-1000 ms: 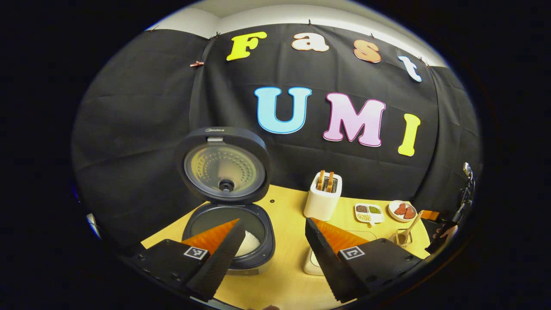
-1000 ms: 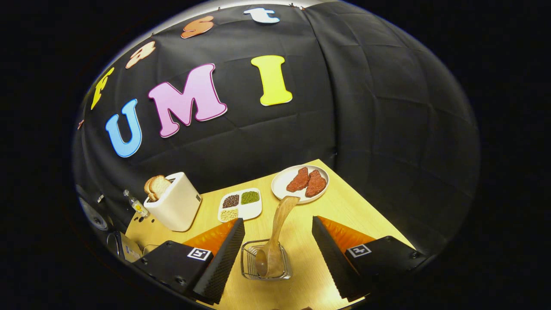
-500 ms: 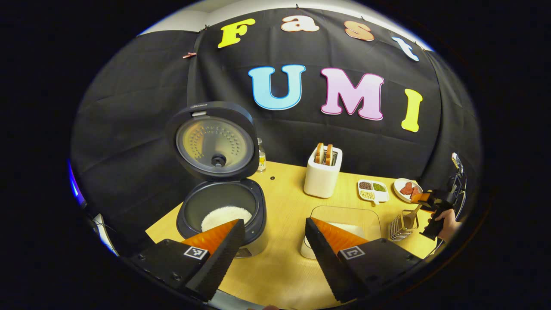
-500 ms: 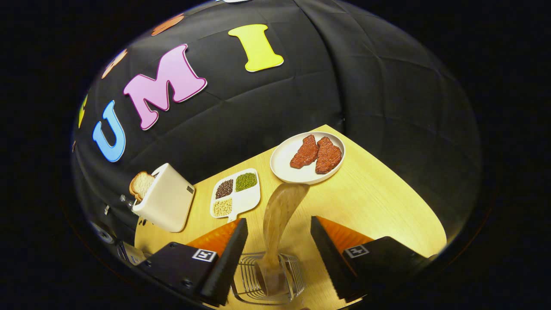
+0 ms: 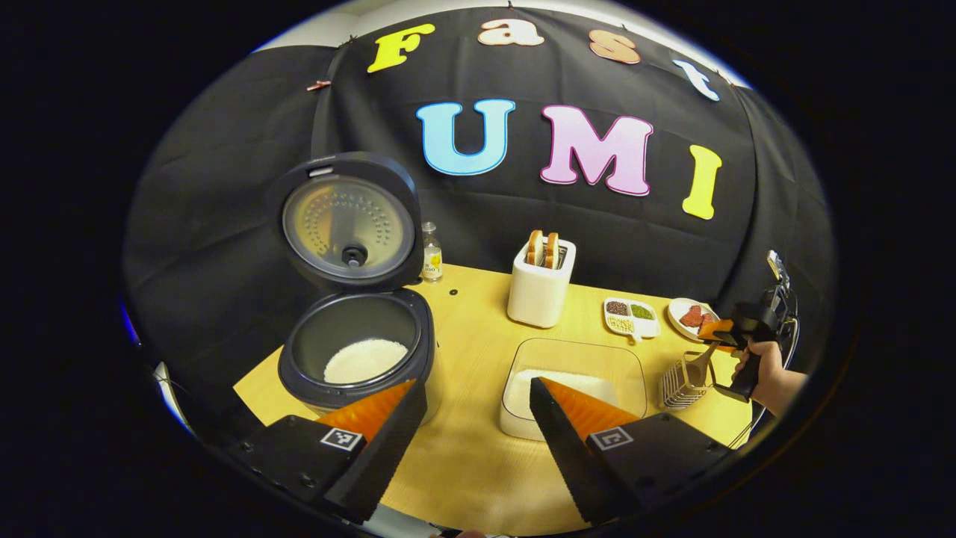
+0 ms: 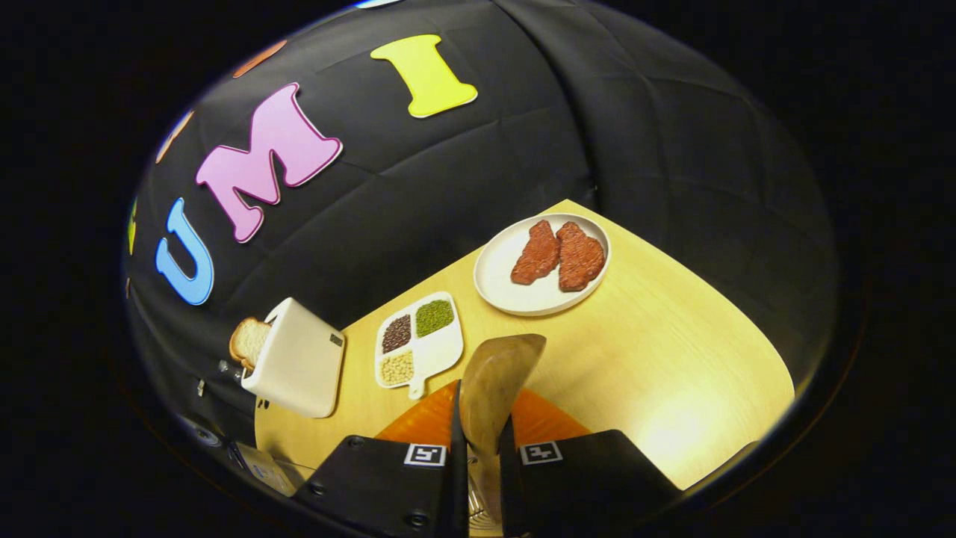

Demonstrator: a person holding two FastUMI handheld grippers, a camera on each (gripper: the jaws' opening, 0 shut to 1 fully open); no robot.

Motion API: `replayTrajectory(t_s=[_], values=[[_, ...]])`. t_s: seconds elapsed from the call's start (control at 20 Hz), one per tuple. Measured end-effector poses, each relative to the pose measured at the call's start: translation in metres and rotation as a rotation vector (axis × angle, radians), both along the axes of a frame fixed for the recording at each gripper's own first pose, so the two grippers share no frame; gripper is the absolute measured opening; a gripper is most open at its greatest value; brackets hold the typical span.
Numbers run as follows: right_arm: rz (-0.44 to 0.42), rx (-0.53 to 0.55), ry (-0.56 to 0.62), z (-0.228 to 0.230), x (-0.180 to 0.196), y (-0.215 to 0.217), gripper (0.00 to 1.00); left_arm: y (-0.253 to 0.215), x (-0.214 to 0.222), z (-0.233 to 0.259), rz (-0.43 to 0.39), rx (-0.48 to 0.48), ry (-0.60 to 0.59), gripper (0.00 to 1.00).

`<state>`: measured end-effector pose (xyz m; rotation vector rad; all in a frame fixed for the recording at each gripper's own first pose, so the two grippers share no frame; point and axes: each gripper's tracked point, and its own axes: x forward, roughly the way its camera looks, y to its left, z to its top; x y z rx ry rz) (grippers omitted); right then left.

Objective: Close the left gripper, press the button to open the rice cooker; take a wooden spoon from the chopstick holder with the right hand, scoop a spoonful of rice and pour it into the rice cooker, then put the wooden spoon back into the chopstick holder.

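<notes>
Right gripper view: the right gripper (image 6: 478, 441) has its fingers pinched tight on the handle of the wooden spoon (image 6: 494, 381), whose bowl end sits down in the wire chopstick holder (image 6: 478, 508) on the table (image 6: 672, 336). In the left gripper view, the rice cooker (image 5: 357, 351) stands with its lid (image 5: 345, 220) up, so the button step looks done. The left gripper (image 5: 470, 426) hangs wide open, holding nothing, near the clear tub of rice (image 5: 575, 381). Lifting the spoon out, scooping, pouring and returning it are, I'd say, all left to do.
</notes>
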<state>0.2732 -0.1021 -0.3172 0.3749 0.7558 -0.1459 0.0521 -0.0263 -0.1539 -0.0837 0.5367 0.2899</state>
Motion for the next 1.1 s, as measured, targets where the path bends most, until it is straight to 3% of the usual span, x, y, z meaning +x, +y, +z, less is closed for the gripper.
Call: replayTrajectory(t_s=[0.2,0.5,0.75,0.95,1.1], values=[[0.075,-0.068,-0.094,0.039,-0.009,0.011,0.18,0.012,-0.009,0.001,-0.013,-0.028,-0.011,0.95],[0.071,-0.113,-0.267,0.125,-0.029,0.037,0.18,0.042,-0.023,0.005,-0.055,-0.065,-0.052,0.95],[0.11,-0.14,-0.323,0.162,-0.051,0.08,0.18,0.07,-0.043,0.001,-0.085,-0.097,-0.076,0.95],[0.173,-0.102,-0.34,0.17,-0.065,0.133,0.18,0.09,-0.06,-0.013,-0.105,-0.129,-0.06,0.95],[0.226,-0.099,-0.311,0.152,-0.076,0.169,0.18,0.1,-0.07,-0.022,-0.123,-0.164,-0.058,0.95]])
